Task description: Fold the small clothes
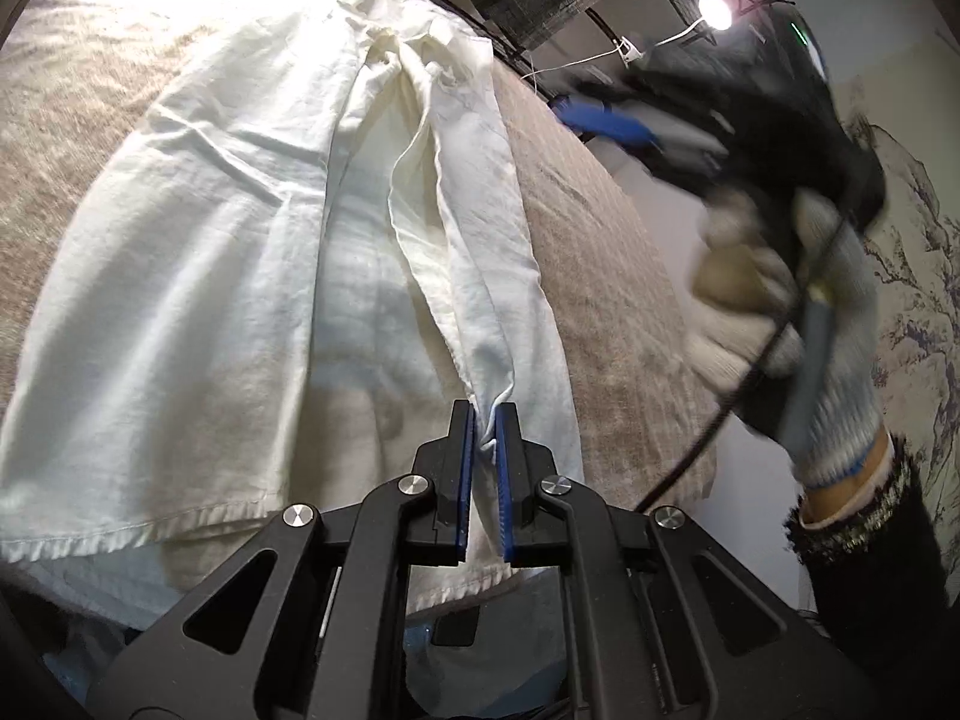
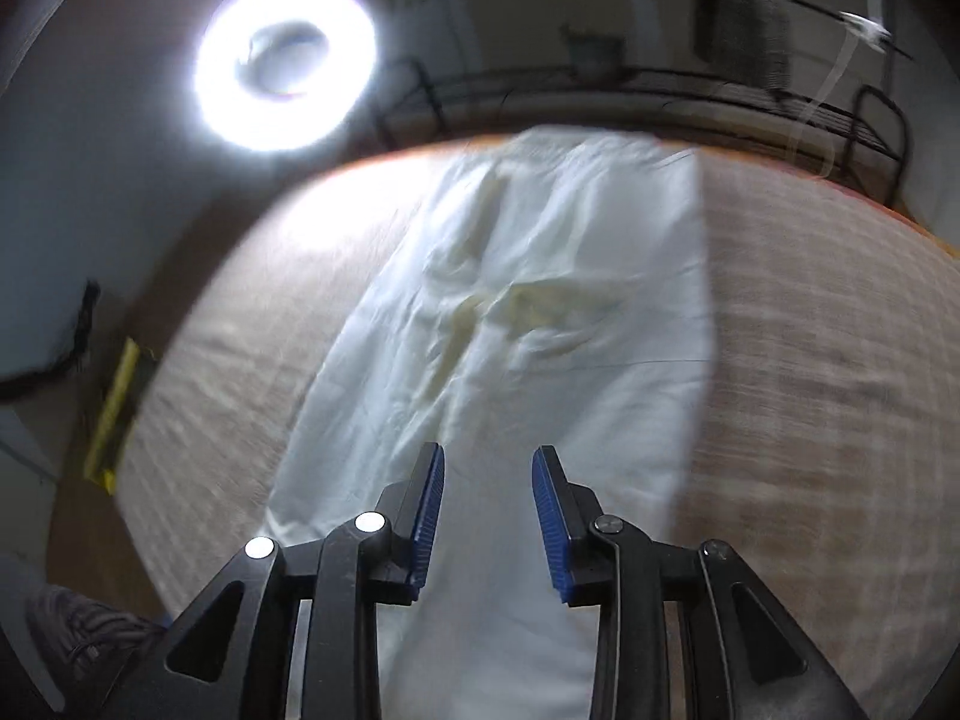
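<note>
Cream-white cotton garment (image 1: 240,228) is lying spread on a beige woven table cover (image 1: 612,276), wrinkled, one hemmed edge running along the near side. A folded-over flap of it is rising off the pile in a narrow ridge toward the left gripper (image 1: 487,420). That gripper is pinching the flap's corner: blue pads (image 1: 465,468) are sitting nearly together with a bunch of white cloth and a thin seam cord caught between them.

Right gripper (image 2: 488,468) is hanging above the same garment (image 2: 540,276) with its blue pads (image 2: 549,504) standing apart at a moderate gap, nothing between them, only flat cloth showing below. The right wrist view is smeared with motion blur.

In the left wrist view the person's right hand (image 1: 774,312), in a grey-white knit glove with a dark sleeve cuff, is gripping the black handle of the right tool off the table's far-right edge; a black cable (image 1: 720,420) is trailing down from it. That tool's blue fingers (image 1: 606,120) are showing blurred past the cover's edge.

Around: a bright ring light (image 2: 285,57) is glaring at upper left of the right wrist view and washing out part of the cover. A black wire rack (image 2: 660,84) is running behind the table. A small lamp (image 1: 714,12) is glowing near the rack. A yellow strip (image 2: 114,414) is lying off the cover's left side.
</note>
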